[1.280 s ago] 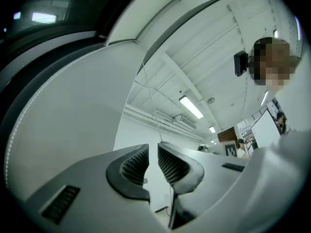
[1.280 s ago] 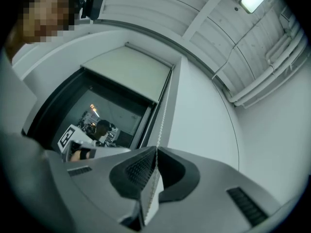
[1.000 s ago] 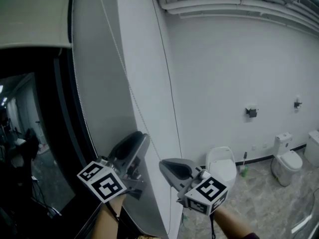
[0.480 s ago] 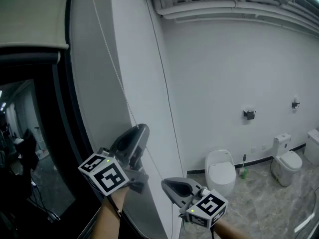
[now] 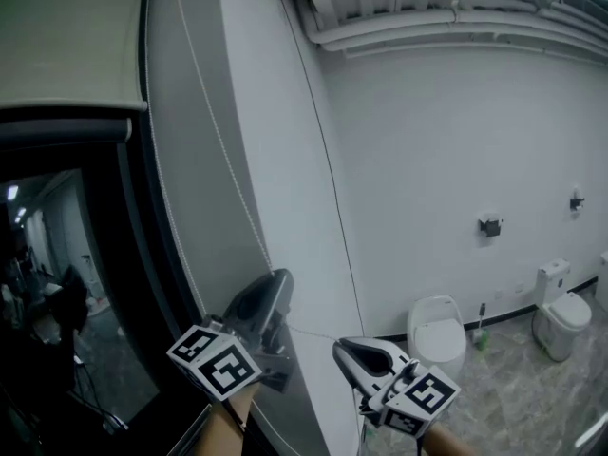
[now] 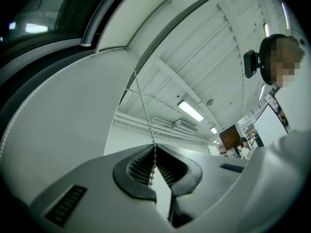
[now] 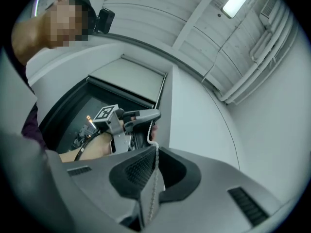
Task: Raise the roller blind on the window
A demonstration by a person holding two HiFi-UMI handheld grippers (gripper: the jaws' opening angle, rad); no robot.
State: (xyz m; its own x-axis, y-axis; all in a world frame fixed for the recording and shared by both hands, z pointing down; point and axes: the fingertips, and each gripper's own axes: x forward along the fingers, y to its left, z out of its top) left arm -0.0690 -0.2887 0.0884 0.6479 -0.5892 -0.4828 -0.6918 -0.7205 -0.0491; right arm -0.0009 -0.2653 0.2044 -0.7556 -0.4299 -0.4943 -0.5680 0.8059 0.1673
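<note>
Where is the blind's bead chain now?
In the head view, the bead chain hangs right of the window into the left tongs, just closed on it, then crosses to the right tongs.

A grey marbled floor point(image 5: 532, 402) spreads to the right of the right gripper point(image 5: 344, 351). A white toilet point(image 5: 437, 323) stands on it just beyond the gripper. A small green container point(image 5: 478, 339) sits beside that, and a second toilet point(image 5: 560, 312) stands farther right.

roller blind point(image 5: 66, 41) cut off at top-left edges, bead chain point(image 5: 220, 136) running out of frame above
</note>
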